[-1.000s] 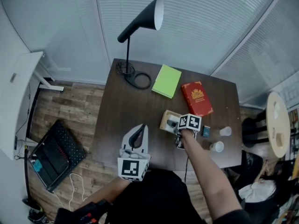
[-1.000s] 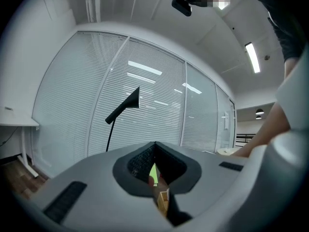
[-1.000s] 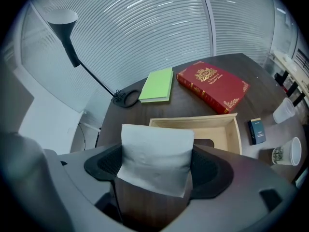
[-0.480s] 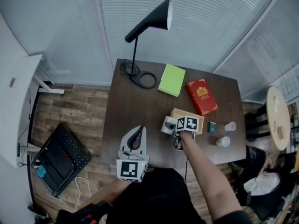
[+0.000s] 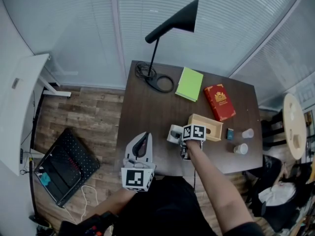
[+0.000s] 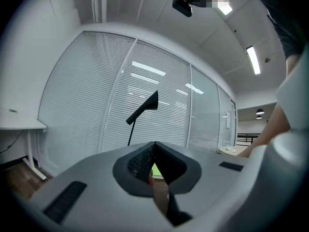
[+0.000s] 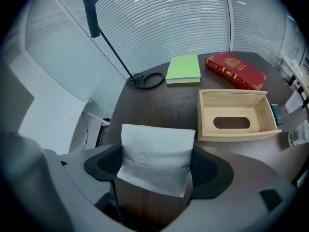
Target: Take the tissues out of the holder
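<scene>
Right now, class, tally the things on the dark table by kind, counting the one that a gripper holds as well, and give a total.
Books: 2, the green book and the red book
Cups: 2
Lamp: 1
Wooden holder: 1
Tissue pack: 1, held in the right gripper
Small blue item: 1
Total: 8

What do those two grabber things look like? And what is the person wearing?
The left gripper and right gripper are both smooth pale grey plastic, with black ribbed fingers set into dark pads. Each carries a white cube printed with black square markers. The person wears a dark top.
</scene>
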A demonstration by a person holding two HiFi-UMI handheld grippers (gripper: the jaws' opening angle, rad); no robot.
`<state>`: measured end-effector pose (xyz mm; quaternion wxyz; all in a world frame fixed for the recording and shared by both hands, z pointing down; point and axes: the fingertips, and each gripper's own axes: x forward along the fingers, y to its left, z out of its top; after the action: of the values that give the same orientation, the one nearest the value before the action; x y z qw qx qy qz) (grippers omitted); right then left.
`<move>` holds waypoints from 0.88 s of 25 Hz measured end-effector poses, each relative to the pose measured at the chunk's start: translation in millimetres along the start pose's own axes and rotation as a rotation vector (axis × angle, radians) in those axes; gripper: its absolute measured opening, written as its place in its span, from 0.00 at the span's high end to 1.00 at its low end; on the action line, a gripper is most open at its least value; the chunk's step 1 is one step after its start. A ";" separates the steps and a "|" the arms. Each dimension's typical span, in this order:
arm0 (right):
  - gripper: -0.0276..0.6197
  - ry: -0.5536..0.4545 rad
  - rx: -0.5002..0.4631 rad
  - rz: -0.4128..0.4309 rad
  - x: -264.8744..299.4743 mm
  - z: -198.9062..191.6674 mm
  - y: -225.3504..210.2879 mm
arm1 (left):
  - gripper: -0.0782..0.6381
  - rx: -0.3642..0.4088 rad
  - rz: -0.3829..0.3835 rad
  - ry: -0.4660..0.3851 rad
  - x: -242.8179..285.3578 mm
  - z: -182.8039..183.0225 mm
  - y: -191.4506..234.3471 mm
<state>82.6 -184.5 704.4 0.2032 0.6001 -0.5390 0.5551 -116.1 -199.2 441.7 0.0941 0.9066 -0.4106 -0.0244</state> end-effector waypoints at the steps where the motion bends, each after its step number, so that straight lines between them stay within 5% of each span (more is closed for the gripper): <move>1: 0.29 0.005 -0.006 -0.001 3.0 -1.8 3.3 | 0.89 0.000 0.007 0.000 -2.4 -0.2 4.8; 22: 0.28 0.106 -0.115 0.022 62.2 -31.4 86.3 | 0.89 -0.003 0.179 0.009 -48.6 0.5 78.1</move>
<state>-18.9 -213.3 738.2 0.2594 0.5514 -0.5648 0.5564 -206.1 -213.2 454.4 0.0991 0.8663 -0.4894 -0.0123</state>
